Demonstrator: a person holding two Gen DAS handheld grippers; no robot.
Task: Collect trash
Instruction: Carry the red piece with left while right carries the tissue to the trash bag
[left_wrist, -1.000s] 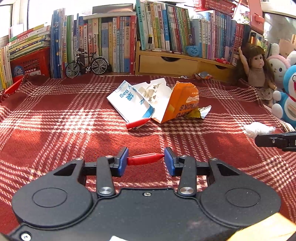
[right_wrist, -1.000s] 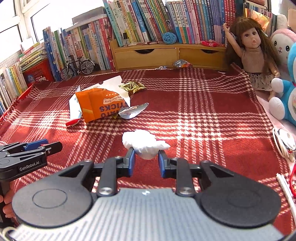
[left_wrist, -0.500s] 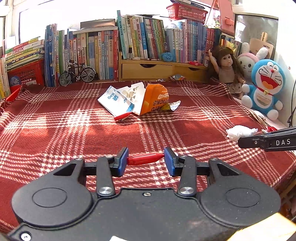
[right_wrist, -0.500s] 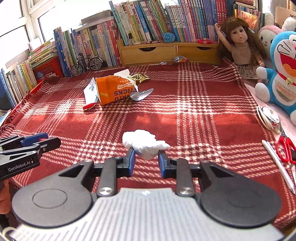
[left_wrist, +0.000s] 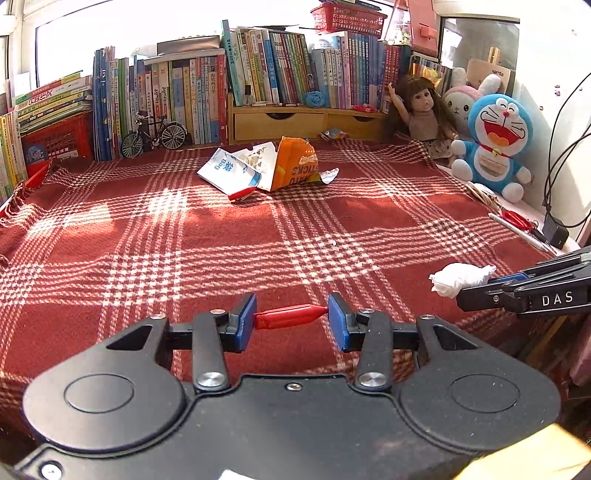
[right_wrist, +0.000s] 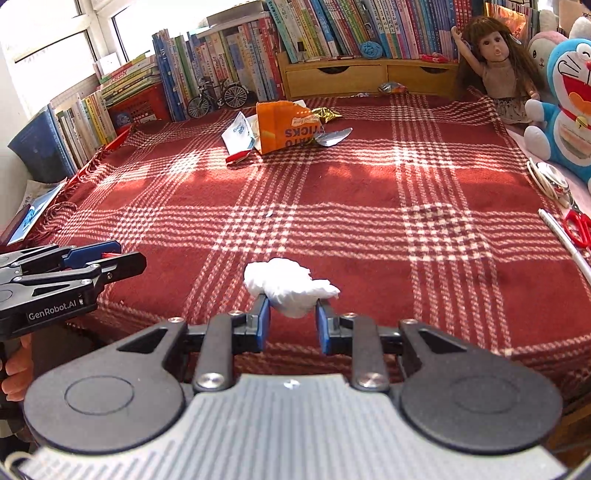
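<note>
My left gripper (left_wrist: 291, 317) is shut on a small red plastic piece (left_wrist: 290, 316), held crosswise between its blue pads above the near edge of the red plaid cloth (left_wrist: 184, 240). The right gripper (right_wrist: 291, 320) is shut on a crumpled white tissue (right_wrist: 290, 286). That tissue (left_wrist: 458, 279) and the right gripper (left_wrist: 491, 291) show at the right of the left wrist view. The left gripper (right_wrist: 122, 260) shows at the left of the right wrist view. Far back lie an orange snack bag (left_wrist: 293, 168), a white and blue bag (left_wrist: 229, 173), a silver wrapper (left_wrist: 330, 174) and a gold wrapper (right_wrist: 325, 113).
Books (left_wrist: 258, 74), a wooden drawer unit (left_wrist: 303, 123) and a toy bicycle (left_wrist: 153, 134) line the back. A doll (left_wrist: 421, 110) and plush toys (left_wrist: 495, 144) stand at the right, with red scissors (right_wrist: 576, 227) and a pen (right_wrist: 565, 240). A small wrapper (left_wrist: 334, 134) lies by the drawers.
Both grippers have drawn back toward the near edge of the cloth, each keeping its grip. The trash pile now looks farther away.
</note>
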